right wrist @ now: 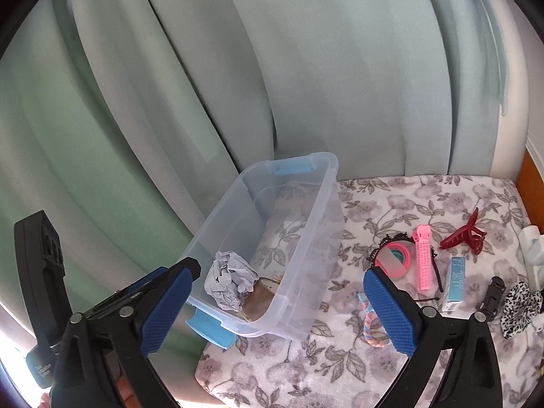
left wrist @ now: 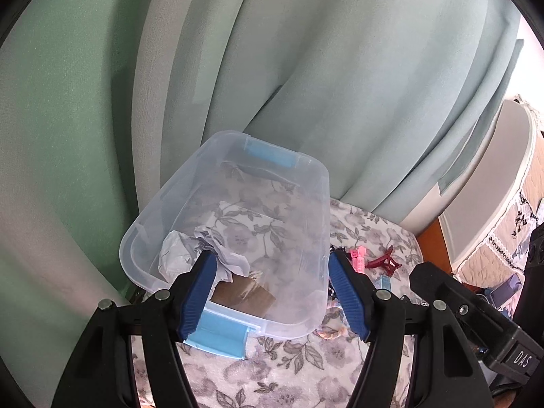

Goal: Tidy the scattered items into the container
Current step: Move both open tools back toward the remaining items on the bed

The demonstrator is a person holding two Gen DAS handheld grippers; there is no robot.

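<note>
A clear plastic bin (left wrist: 176,190) with blue latches stands on a floral cloth (right wrist: 442,197). In it lie crumpled grey paper (left wrist: 180,251) and a brown item (left wrist: 248,297); both show in the right wrist view, paper (right wrist: 229,280), bin (right wrist: 326,224). Scattered to its right: a pink hair roller clip (right wrist: 424,261), a red claw clip (right wrist: 464,233), a teal box (right wrist: 455,280), a pink tape ring (right wrist: 396,261), a braided band (right wrist: 369,323), a leopard scrunchie (right wrist: 520,307). My left gripper (left wrist: 272,295) is open above the bin's near end. My right gripper (right wrist: 275,309) is open and empty.
Pale green curtains (right wrist: 238,68) hang right behind the bin. A black clip (right wrist: 493,294) and a white object (right wrist: 532,248) lie at the right edge. The cloth's front edge drops off near the bin's near latch (right wrist: 210,331). A white bin (left wrist: 489,183) stands at the right.
</note>
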